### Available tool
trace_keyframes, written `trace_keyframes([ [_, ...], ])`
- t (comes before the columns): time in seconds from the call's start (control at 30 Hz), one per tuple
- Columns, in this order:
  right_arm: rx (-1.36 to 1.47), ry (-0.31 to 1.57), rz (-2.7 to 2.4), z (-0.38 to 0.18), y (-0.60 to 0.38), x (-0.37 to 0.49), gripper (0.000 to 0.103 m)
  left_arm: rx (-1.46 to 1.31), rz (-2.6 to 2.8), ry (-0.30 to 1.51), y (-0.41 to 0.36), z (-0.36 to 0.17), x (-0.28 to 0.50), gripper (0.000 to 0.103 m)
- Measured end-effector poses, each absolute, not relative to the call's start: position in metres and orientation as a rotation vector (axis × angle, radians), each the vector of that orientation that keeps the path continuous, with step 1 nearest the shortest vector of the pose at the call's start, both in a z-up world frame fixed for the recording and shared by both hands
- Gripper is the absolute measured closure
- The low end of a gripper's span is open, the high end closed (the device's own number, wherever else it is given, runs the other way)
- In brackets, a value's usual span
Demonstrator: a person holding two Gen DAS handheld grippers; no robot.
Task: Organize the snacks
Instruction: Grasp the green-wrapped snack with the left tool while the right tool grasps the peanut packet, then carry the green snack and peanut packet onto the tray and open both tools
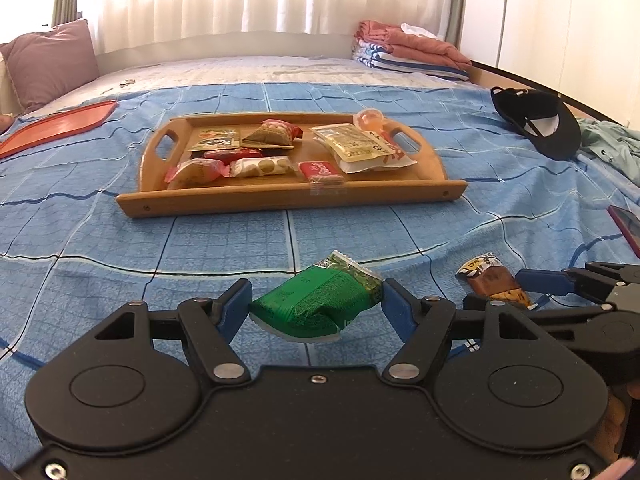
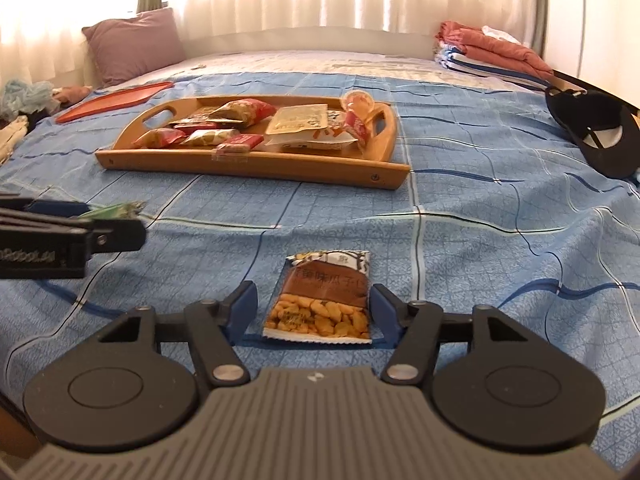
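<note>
My left claw (image 1: pixel 316 300) clamps green packet (image 1: pixel 320 300), lifted | my right claw (image 2: pixel 314 304) straddles brown packet (image 2: pixel 322 300), pads apart | wooden tray (image 1: pixel 280 196) at 12 o'clock.

— What is the tray (image 1: pixel 288 196) made of?
— Smooth, lightly sheened wood is seen. The bedspread (image 1: pixel 120 240) is matt checked cloth.
— And the packets?
— Glossy crinkled foil is shown on the green packet (image 1: pixel 320 304); shiny printed plastic on the brown packet (image 2: pixel 320 300). Matt black plastic with metal rivets is seen on the left gripper (image 1: pixel 316 304).
</note>
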State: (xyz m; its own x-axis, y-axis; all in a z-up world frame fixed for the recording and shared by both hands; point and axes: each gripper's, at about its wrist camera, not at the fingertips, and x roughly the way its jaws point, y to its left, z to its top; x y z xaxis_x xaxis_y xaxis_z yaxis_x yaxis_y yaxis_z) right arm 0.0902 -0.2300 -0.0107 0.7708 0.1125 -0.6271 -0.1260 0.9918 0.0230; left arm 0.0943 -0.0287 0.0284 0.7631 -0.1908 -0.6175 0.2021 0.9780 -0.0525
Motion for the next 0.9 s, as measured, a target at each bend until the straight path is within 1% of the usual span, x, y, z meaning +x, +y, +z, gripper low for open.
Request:
trace_keyframes([
  [0.07,-0.005,0.679,0.103,-0.011,-0.232,0.094,0.029,0.013,-0.207,0.667,-0.027,0.029,0.093,0.034],
  [0.17,0.015,0.689,0.074,-0.012,-0.234,0.1,0.026,0.018,-0.204,0.66,-0.027,0.029,0.09,0.034],
  [0.27,0.024,0.694,0.066,-0.014,-0.235,0.104,0.026,0.018,-0.204,0.659,-0.027,0.029,0.09,0.034],
  [0.33,0.021,0.689,0.075,-0.015,-0.233,0.104,0.038,0.018,-0.202,0.655,-0.027,0.03,0.088,0.034],
  [0.37,0.019,0.685,0.078,-0.014,-0.233,0.103,0.047,0.02,-0.201,0.652,-0.027,0.03,0.088,0.034],
  [0.4,0.017,0.681,0.079,-0.013,-0.232,0.102,0.051,0.022,-0.201,0.649,-0.027,0.031,0.087,0.034],
  [0.63,0.029,0.663,0.099,-0.003,-0.229,0.099,0.052,0.015,-0.198,0.631,-0.024,0.037,0.086,0.034],
  [0.9,0.022,0.617,0.138,0.021,-0.223,0.096,0.052,0.03,-0.192,0.615,-0.023,0.047,0.092,0.034],
])
